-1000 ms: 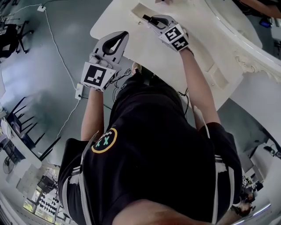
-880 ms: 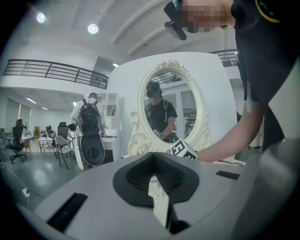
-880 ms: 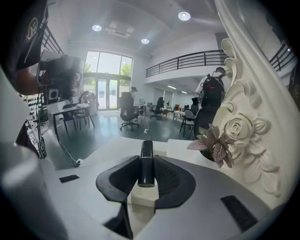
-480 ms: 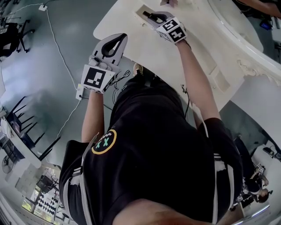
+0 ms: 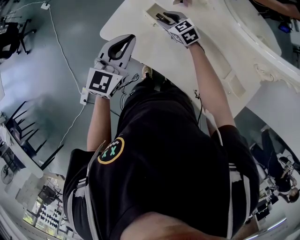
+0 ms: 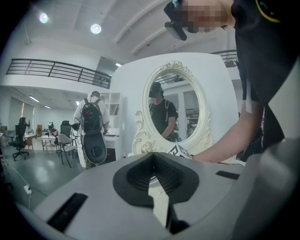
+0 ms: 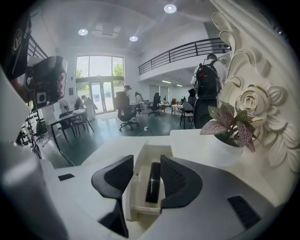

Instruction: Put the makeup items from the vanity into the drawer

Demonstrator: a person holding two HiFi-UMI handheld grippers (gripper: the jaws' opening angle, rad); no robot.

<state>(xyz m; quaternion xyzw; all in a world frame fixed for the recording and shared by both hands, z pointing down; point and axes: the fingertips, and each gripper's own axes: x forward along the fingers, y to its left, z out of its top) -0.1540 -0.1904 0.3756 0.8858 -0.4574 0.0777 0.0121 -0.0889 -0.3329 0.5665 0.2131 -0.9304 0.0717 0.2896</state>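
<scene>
A slim black makeup tube point(image 7: 152, 182) lies lengthwise in the open white drawer point(image 7: 136, 192) at the vanity's left end. My right gripper point(image 7: 147, 176) hangs just over that drawer. Its jaws have just been opening and stand apart on either side of the tube, the left pad clear of it. From the head view, the right gripper point(image 5: 164, 18) reaches over the drawer point(image 5: 151, 9) with the tube point(image 5: 161, 19) under its tips. My left gripper point(image 5: 125, 41) is held off the vanity's front edge, shut and empty; in its own view the left gripper point(image 6: 157, 183) has its tips together.
A small potted plant point(image 7: 229, 126) with pink-veined leaves stands on the vanity top point(image 5: 187, 61) just right of the drawer. The ornate white mirror frame point(image 7: 262, 93) rises at the right. Further along, the oval mirror point(image 6: 176, 110) faces the room. Cables lie on the floor point(image 5: 61, 56) to the left.
The right gripper has shifted a little farther over the drawer and lower, and its jaws have parted around the black tube. The left gripper has hardly moved.
</scene>
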